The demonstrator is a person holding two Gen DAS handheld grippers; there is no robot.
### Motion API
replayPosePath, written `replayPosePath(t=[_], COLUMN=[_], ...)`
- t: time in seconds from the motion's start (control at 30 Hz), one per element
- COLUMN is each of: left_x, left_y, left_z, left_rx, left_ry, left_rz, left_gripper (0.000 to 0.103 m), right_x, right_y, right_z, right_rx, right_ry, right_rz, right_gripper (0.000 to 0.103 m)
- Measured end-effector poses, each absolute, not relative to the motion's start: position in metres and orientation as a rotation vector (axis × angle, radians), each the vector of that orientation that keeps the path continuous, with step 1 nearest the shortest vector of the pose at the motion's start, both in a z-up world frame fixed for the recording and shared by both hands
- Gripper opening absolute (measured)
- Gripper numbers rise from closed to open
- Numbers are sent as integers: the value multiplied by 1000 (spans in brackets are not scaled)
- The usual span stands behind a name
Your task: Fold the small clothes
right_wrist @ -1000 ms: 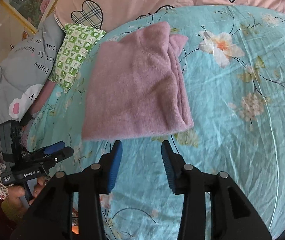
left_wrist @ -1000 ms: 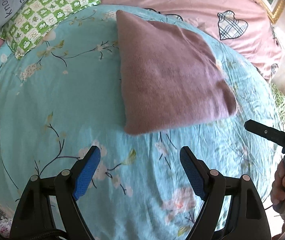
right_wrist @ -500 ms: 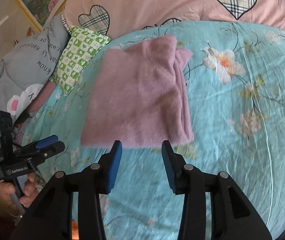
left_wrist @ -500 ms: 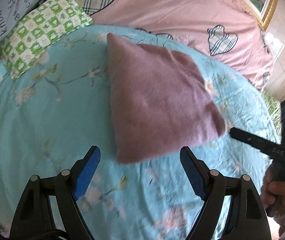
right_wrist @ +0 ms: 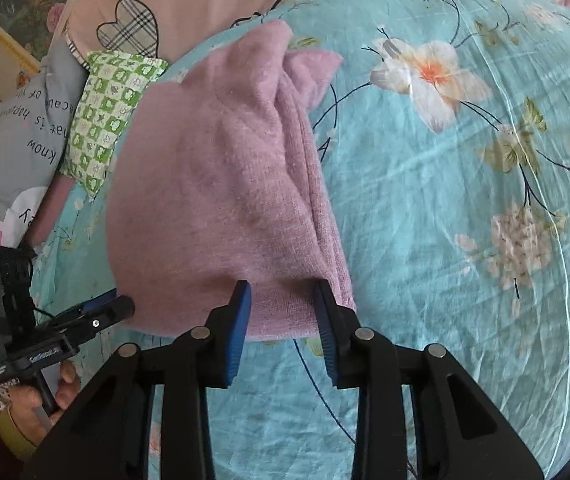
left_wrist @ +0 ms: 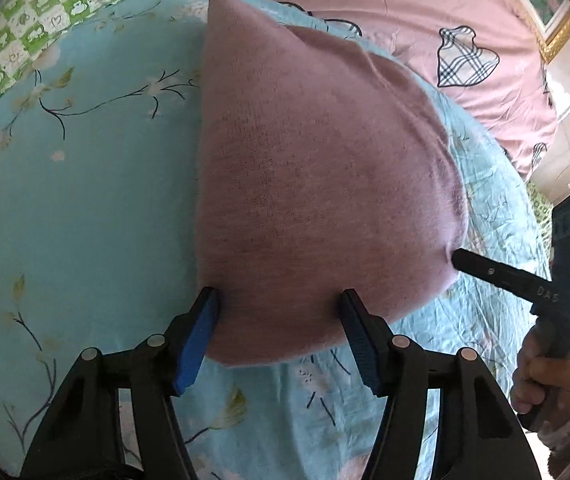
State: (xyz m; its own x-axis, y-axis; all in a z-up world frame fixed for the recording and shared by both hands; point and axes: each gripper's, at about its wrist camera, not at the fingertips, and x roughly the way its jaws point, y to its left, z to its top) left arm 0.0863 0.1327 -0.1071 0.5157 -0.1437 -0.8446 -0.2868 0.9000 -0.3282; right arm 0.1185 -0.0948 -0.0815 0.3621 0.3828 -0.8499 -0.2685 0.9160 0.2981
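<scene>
Since the earlier frames, both sets of tongs have been brought down and forward onto the near edge of the folded mauve garment (left_wrist: 317, 168), which then lay clear ahead of their tips. Now the left gripper (left_wrist: 279, 300) is seen with its blue pads straddling the near left corner of the cloth; its jaws are closing, the garment is between them, and the pads are not yet pressed together on it, a broad span of fabric being left between the left pad and the right one. The right gripper (right_wrist: 283, 292) is set over the near right corner, where the stacked folded layers are seen along the edge just beyond its right pad; its jaws are closing too, with the hem between them and a gap still visible, so a firm pinch cannot be claimed. The garment is laid flat on the turquoise floral bedspread (right_wrist: 465, 208), directly ahead of both tongs. Beyond it, a pink quilt with plaid hearts (left_wrist: 425, 20) is seen, and a green checked pillow (right_wrist: 109, 120) lies off to the far left. Each gripper is held in a hand (left_wrist: 545, 376).
</scene>
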Motion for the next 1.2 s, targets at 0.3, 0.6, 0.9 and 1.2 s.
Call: replayPosePath(t=[0.3, 0.6, 0.9, 1.2], left_x=[58, 16, -5, -1], left_y=[120, 102, 81, 83], left_z=[-78, -58, -63, -42], left_rx=[-420, -216, -72, -56], left_ry=[992, 978, 976, 900], left_rz=[119, 247, 285, 284], left_gripper=[67, 79, 84, 84], right_x=[90, 46, 5, -8], right_y=[-96, -95, -78, -63], right_z=[-48, -26, -33, -32], right_rx=[117, 20, -189, -277], right_ry=[1070, 958, 912, 882], right_rz=[462, 448, 447, 451], right_gripper=[36, 78, 89, 90])
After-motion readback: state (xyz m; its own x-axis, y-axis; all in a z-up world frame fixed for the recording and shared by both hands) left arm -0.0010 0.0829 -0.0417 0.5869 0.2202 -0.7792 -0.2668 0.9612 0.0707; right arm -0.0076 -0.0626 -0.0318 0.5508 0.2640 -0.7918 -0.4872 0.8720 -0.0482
